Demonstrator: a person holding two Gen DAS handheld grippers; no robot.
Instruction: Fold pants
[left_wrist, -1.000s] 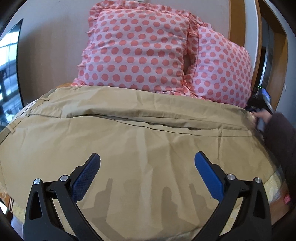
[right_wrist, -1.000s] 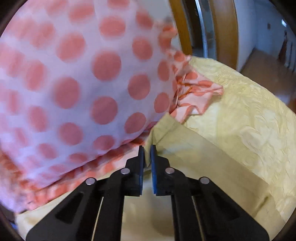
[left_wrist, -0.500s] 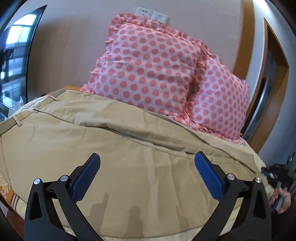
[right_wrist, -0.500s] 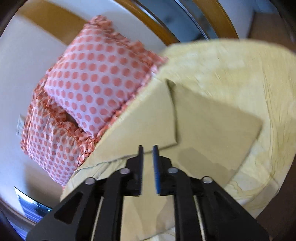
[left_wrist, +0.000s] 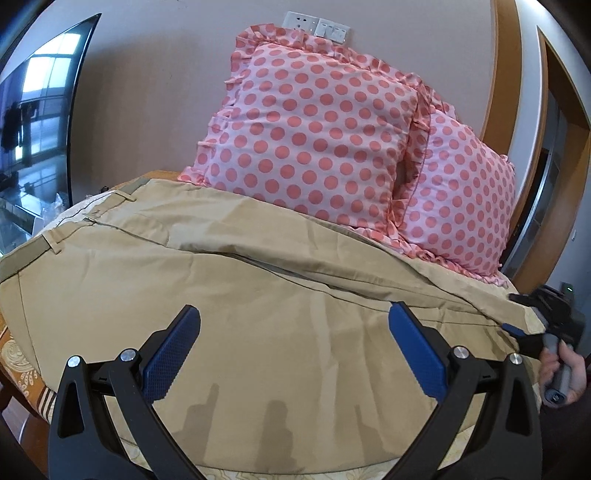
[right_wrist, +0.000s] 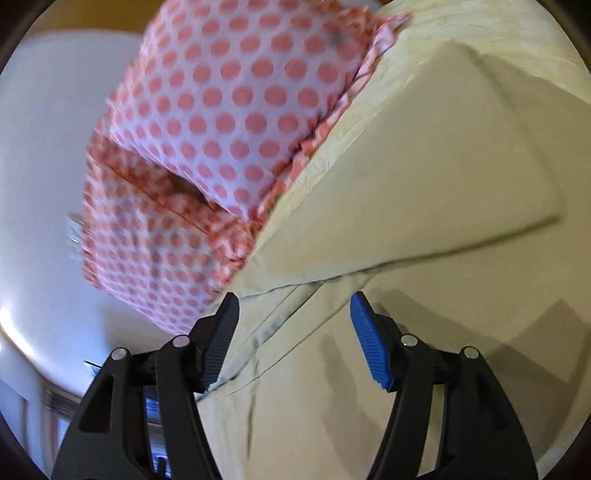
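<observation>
Tan pants (left_wrist: 240, 295) lie spread across the bed, waistband at the left, legs running right, one leg laid over the other. My left gripper (left_wrist: 293, 343) is open and empty above the near side of the pants. My right gripper (right_wrist: 293, 332) is open over the leg ends (right_wrist: 424, 192); nothing is between its jaws. In the left wrist view it shows at the far right (left_wrist: 528, 321), at the hem end, held by a hand.
Two pink polka-dot pillows (left_wrist: 314, 136) lean on the wall behind the pants, close to the far edge of the pants (right_wrist: 229, 122). A pale yellow bedspread (right_wrist: 480, 26) lies under the pants. A dark window (left_wrist: 33, 136) is at the left, a wooden door frame (left_wrist: 506, 66) at the right.
My right gripper was shut on the leg end by the pillow, pulled back from it, and has now opened. The left gripper stayed open while its view swung.
</observation>
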